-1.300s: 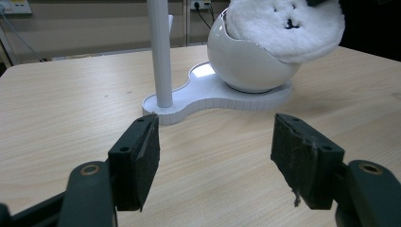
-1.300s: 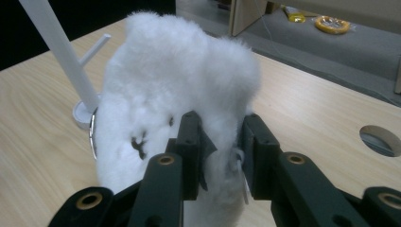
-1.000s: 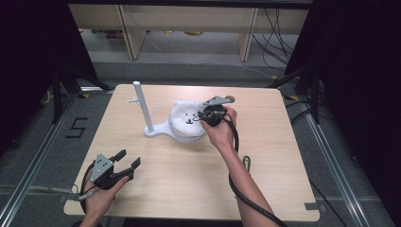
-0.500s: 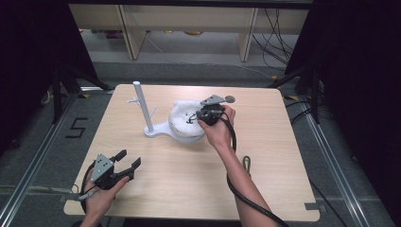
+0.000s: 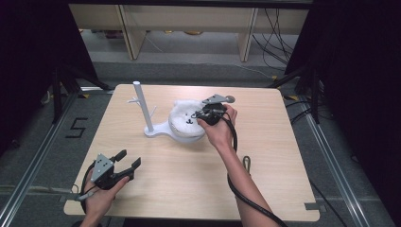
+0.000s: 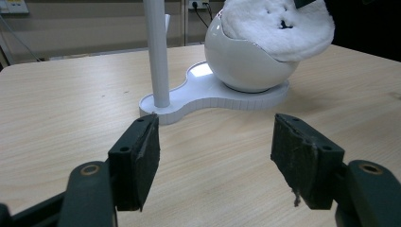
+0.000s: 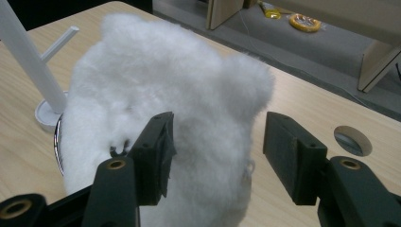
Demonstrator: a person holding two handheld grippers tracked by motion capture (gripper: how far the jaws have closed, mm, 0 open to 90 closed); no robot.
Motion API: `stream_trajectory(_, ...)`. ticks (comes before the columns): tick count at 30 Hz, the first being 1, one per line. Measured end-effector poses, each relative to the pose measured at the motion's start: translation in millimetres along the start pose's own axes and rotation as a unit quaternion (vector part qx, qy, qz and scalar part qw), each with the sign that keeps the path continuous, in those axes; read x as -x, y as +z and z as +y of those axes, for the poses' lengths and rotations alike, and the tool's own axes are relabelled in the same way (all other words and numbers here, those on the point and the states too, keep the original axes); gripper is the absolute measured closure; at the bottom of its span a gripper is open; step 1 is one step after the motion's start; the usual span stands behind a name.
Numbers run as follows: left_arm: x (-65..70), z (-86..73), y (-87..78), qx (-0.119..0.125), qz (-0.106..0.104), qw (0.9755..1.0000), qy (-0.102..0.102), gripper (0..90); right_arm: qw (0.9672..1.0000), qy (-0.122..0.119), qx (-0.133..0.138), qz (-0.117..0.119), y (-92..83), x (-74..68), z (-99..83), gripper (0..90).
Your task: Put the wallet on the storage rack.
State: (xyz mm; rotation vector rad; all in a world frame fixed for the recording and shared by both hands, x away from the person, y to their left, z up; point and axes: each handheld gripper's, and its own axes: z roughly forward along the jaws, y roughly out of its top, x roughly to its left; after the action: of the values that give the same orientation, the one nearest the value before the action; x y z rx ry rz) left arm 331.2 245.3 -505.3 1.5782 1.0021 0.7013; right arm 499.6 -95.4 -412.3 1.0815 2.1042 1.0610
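Nearest the person, the left gripper [image 5: 126, 163] rests low on the table [image 5: 265, 142], jaws wide apart and empty. On the floor left of the table, a marking reads "5" [image 5: 77, 127]. Farther off, the white round bowl [image 6: 246, 61] on its stand holds a fluffy white plush [image 7: 170, 109]; the left gripper view shows the bowl's side. The right gripper [image 7: 217, 156] has just been opening, its jaws spread over the plush, pads off it.

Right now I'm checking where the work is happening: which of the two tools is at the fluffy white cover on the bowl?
The right tool, its jaws just opened around the fluffy cover. The left tool hangs open near the table's front edge.
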Motion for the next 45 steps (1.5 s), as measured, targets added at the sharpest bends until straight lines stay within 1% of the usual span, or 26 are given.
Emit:
stream_trajectory(1, 0.0, 0.0, 0.0, 0.000, 0.000, 1.0000, 0.000, 32.7, 1.0000, 0.001, -0.003, 0.007, -1.0, 1.0, 0.6, 43.8)
stream_trajectory(4, -0.2, 0.1, 0.1, 0.000, 0.001, 1.0000, -0.001, 32.8, 1.0000, 0.004, 0.005, 0.001, -4.4, 0.5, 1.7, 42.0)
stream_trajectory(5, -0.4, 0.2, -0.1, 0.001, 0.002, 1.0000, -0.001, 32.8, 1.0000, 0.007, -0.005, 0.002, -7.6, 0.6, 2.7, 41.1)
stream_trajectory(6, -0.6, 0.4, -0.2, 0.000, 0.002, 1.0000, -0.001, 32.8, 1.0000, -0.002, -0.004, 0.002, -8.3, 1.7, 2.5, 40.6)
stream_trajectory(10, -0.6, 0.2, -0.1, 0.000, 0.002, 1.0000, -0.001, 32.7, 0.9999, -0.006, -0.001, 0.009, -14.8, 2.4, 3.6, 39.6)
stream_trajectory(11, -0.2, 0.2, -0.1, 0.000, 0.002, 1.0000, -0.001, 32.8, 0.9999, 0.006, -0.004, 0.012, -15.9, 1.8, 3.7, 39.3)
stream_trajectory(13, -0.3, -0.2, 1.0, 0.007, -0.002, 1.0000, -0.001, 32.7, 0.9999, 0.002, -0.002, 0.017, -17.7, 3.9, 2.8, 38.2)
stream_trajectory(14, -0.2, -0.2, 0.9, 0.007, -0.001, 1.0000, -0.002, 32.7, 0.9993, 0.029, -0.006, 0.023, -19.6, 2.4, 2.0, 37.6)
stream_trajectory(16, 0.0, 0.3, -0.1, 0.000, 0.001, 1.0000, -0.002, 32.8, 0.9991, 0.037, 0.006, 0.022, -20.3, 2.8, 0.2, 36.6)
stream_trajectory(17, -0.1, 0.2, 0.1, 0.001, 0.001, 1.0000, -0.002, 32.7, 0.9987, 0.042, -0.004, 0.028, -23.7, 3.9, 0.3, 36.2)
stream_trajectory(18, -0.1, 0.2, 0.1, 0.000, 0.001, 1.0000, -0.001, 32.7, 0.9988, 0.040, -0.002, 0.029, -24.6, 5.8, -0.3, 35.9)
stream_trajectory(20, 0.0, 0.1, 0.3, 0.000, 0.001, 1.0000, -0.002, 32.8, 0.9982, 0.052, -0.004, 0.030, -26.3, 6.8, -1.8, 35.5)
stream_trajectory(21, 0.1, 0.1, 0.3, -0.001, 0.000, 1.0000, -0.001, 32.7, 0.9986, 0.045, -0.002, 0.029, -27.4, 9.2, -2.3, 35.4)
stream_trajectory(26, 0.6, 0.3, 0.6, -0.001, 0.000, 1.0000, -0.001, 32.8, 0.9978, 0.055, 0.005, 0.037, -30.6, 12.0, -6.6, 35.4)
stream_trajectory(30, 1.0, 0.3, 0.7, -0.002, 0.000, 1.0000, -0.001, 32.8, 0.9965, 0.071, -0.002, 0.044, -34.0, 12.6, -10.9, 35.7)
stream_trajectory(31, 1.0, 0.3, 0.7, -0.002, 0.000, 1.0000, -0.001, 32.8, 0.9968, 0.067, -0.003, 0.045, -34.1, 13.3, -12.2, 35.9)
stream_trajectory(33, 1.0, 0.3, 0.7, -0.001, 0.000, 1.0000, 0.000, 32.8, 0.9963, 0.074, -0.009, 0.042, -36.3, 11.7, -14.0, 36.2)
stream_trajectory(34, 1.0, 0.3, 0.7, -0.001, 0.000, 1.0000, -0.001, 32.8, 0.9969, 0.067, -0.005, 0.041, -36.3, 12.8, -15.8, 36.5)
stream_trajectory(35, 0.9, 0.2, 0.7, -0.002, 0.000, 1.0000, 0.000, 32.8, 0.9960, 0.077, -0.007, 0.044, -37.6, 11.1, -16.4, 36.7)
stream_trajectory(37, 0.8, 0.2, 0.8, -0.002, 0.001, 1.0000, -0.001, 32.8, 0.9959, 0.074, -0.008, 0.050, -40.2, 11.7, -18.2, 37.1)
stream_trajectory(39, 0.8, 0.2, 0.7, -0.002, 0.001, 1.0000, -0.001, 32.8, 0.9961, 0.073, -0.016, 0.046, -45.0, 11.7, -20.1, 37.5)
stream_trajectory(41, 0.8, 0.4, 0.7, -0.002, 0.001, 1.0000, -0.001, 32.8, 0.9953, 0.080, -0.017, 0.051, -47.9, 11.6, -22.7, 38.0)
stream_trajectory(42, 0.9, 0.4, 0.8, -0.001, 0.001, 1.0000, -0.001, 32.8, 0.9953, 0.080, -0.021, 0.051, -50.3, 12.9, -25.0, 38.1)
stream_trajectory(43, 0.9, 0.4, 0.9, -0.001, 0.001, 1.0000, -0.001, 32.8, 0.9943, 0.089, -0.030, 0.050, -53.8, 12.0, -25.8, 38.1)
stream_trajectory(44, 1.1, 0.4, 1.1, -0.002, 0.001, 1.0000, -0.001, 32.8, 0.9954, 0.078, -0.028, 0.048, -54.1, 14.4, -27.9, 38.1)
stream_trajectory(45, 1.2, 0.4, 1.2, -0.002, 0.001, 1.0000, -0.001, 32.8, 0.9950, 0.080, -0.031, 0.052, -56.4, 15.6, -31.6, 38.1)
